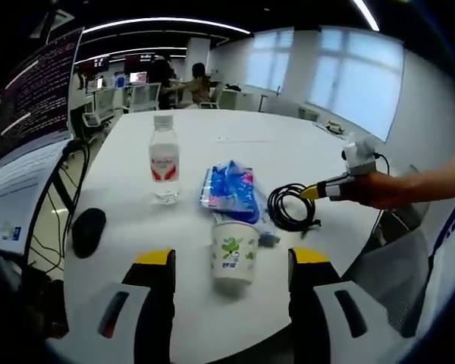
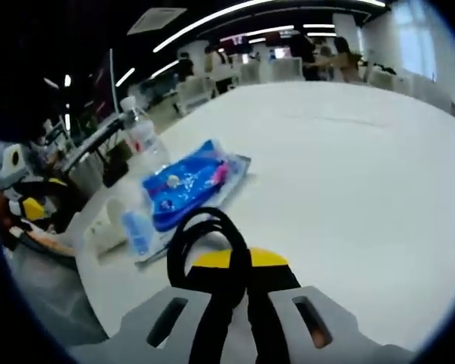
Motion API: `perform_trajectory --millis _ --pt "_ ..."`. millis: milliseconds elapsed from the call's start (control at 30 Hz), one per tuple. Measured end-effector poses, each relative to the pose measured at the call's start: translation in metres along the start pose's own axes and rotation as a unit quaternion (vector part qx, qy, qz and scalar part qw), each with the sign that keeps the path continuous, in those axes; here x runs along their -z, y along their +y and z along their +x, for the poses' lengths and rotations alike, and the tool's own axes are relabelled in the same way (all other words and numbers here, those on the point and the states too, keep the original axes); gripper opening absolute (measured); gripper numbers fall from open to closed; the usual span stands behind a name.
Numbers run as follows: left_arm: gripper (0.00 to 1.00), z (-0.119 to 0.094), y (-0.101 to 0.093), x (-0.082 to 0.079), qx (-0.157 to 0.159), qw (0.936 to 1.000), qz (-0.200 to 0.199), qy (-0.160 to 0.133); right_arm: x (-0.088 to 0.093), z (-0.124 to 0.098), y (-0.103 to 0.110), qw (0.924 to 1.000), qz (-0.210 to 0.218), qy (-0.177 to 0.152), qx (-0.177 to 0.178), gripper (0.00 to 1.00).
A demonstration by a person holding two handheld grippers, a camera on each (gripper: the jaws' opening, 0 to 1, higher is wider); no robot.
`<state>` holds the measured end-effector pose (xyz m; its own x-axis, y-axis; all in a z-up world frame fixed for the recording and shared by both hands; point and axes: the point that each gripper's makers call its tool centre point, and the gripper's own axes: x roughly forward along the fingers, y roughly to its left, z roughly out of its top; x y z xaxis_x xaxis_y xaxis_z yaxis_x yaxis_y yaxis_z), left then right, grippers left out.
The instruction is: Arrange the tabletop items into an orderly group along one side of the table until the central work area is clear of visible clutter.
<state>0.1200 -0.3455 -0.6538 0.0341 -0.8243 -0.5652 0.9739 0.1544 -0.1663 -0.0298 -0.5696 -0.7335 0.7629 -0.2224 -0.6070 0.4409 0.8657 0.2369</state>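
Note:
My left gripper (image 1: 233,259) is open, and a white paper cup (image 1: 235,254) with a green print stands upright between its yellow-tipped jaws without touching them. Beyond the cup lie a blue plastic packet (image 1: 230,189) and a clear water bottle (image 1: 164,159) with a red label. My right gripper (image 1: 318,192) reaches in from the right, shut on a coiled black cable (image 1: 292,206). In the right gripper view, the right gripper (image 2: 239,262) pinches the cable (image 2: 205,231), with the packet (image 2: 186,182), the bottle (image 2: 140,136) and the left gripper (image 2: 30,208) beyond.
A black mouse (image 1: 88,230) lies near the left edge of the round white table (image 1: 235,136). A monitor (image 1: 30,98) with trailing cables stands off the table's left side. Chairs, desks and seated people are far behind. The table's far half (image 2: 349,152) is bare.

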Motion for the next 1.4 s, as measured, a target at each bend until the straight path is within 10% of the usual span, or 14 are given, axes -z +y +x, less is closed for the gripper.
perform_trajectory --millis 1400 --pt "0.62 0.004 -0.029 -0.003 0.047 0.9982 0.033 0.015 0.018 -0.075 -0.055 0.9953 0.064 -0.044 0.058 0.0"
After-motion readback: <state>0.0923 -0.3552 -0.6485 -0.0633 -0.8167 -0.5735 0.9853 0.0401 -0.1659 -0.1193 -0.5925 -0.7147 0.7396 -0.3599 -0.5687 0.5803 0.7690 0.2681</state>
